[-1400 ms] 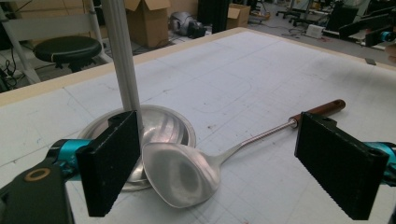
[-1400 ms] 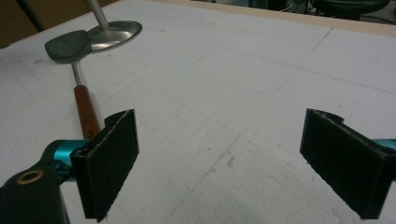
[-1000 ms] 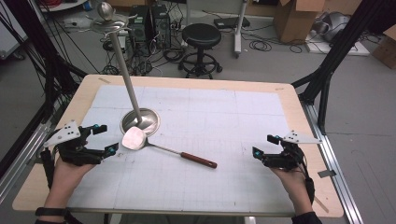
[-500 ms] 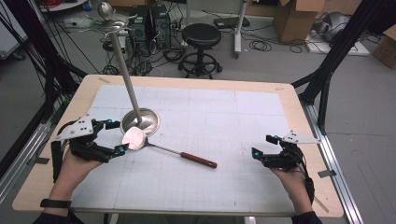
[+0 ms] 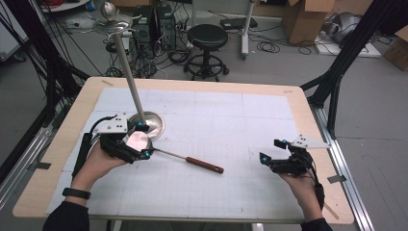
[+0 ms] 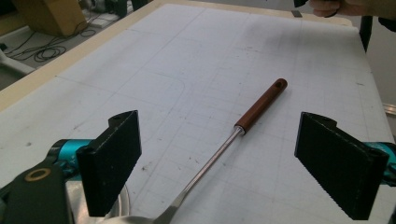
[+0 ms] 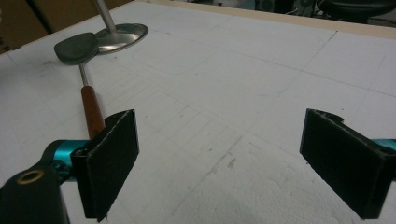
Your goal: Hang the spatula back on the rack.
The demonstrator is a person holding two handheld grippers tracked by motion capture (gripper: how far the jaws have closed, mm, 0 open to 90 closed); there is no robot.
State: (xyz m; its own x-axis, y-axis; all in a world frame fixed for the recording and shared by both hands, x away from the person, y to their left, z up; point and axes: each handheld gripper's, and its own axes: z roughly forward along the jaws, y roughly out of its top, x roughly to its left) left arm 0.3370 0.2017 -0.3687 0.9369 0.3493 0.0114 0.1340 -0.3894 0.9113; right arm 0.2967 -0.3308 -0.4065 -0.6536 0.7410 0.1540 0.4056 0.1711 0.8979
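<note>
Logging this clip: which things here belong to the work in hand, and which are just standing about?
In the job:
spatula, metal blade, brown handle
left gripper, open over its blade
metal stand, touching the blade

Standing about:
right gripper, open, apart
black stool
cardboard box

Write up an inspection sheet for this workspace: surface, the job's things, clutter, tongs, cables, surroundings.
Surface: wooden table covered by a white gridded mat with faint smudges.
Job's things: spatula lying flat, wooden handle toward the middle, metal blade beside the round base of the upright metal stand.
Clutter: nothing seen.
Tongs: left tongs open, straddling the spatula's blade end; right tongs open, resting at the mat's right side, holding nothing.
Cables: black cable along the left forearm; loose cables on the floor beyond the table.
Surroundings: black stool, cardboard boxes, computer towers, black frame legs.
</note>
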